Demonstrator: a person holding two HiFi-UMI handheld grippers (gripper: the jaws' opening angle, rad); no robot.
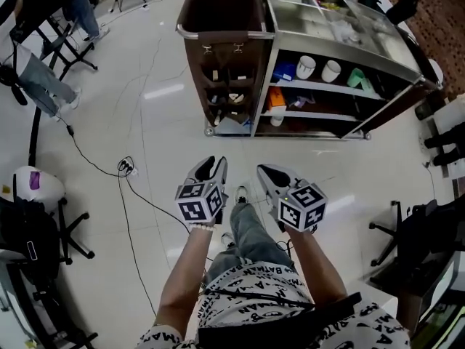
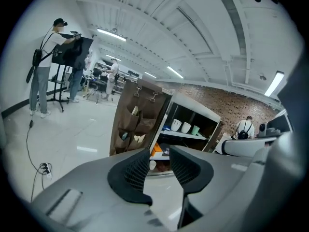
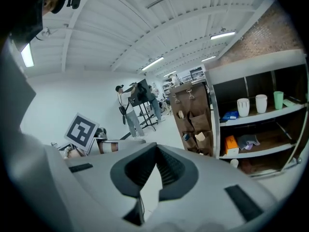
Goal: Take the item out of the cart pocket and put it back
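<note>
A brown hanging organiser (image 1: pixel 225 78) with several pockets covers the end of the metal cart (image 1: pixel 341 31), a little way ahead of me. Small items poke out of its pockets, among them a white one (image 1: pixel 236 97). The organiser also shows in the left gripper view (image 2: pixel 135 120) and in the right gripper view (image 3: pixel 193 122). My left gripper (image 1: pixel 213 164) is held low over the floor, short of the cart. Its jaws stand open with nothing between them (image 2: pixel 160 154). My right gripper (image 1: pixel 267 171) hangs beside it, its tips together and empty (image 3: pixel 155 149).
The cart's shelves hold white cups (image 1: pixel 306 66), a green cup (image 1: pixel 356 78) and an orange box (image 1: pixel 276 97). A cable and power strip (image 1: pixel 126 167) lie on the floor at left. Chairs (image 1: pixel 43 217) and standing people (image 2: pixel 46 66) are at left, another chair (image 1: pixel 407 231) at right.
</note>
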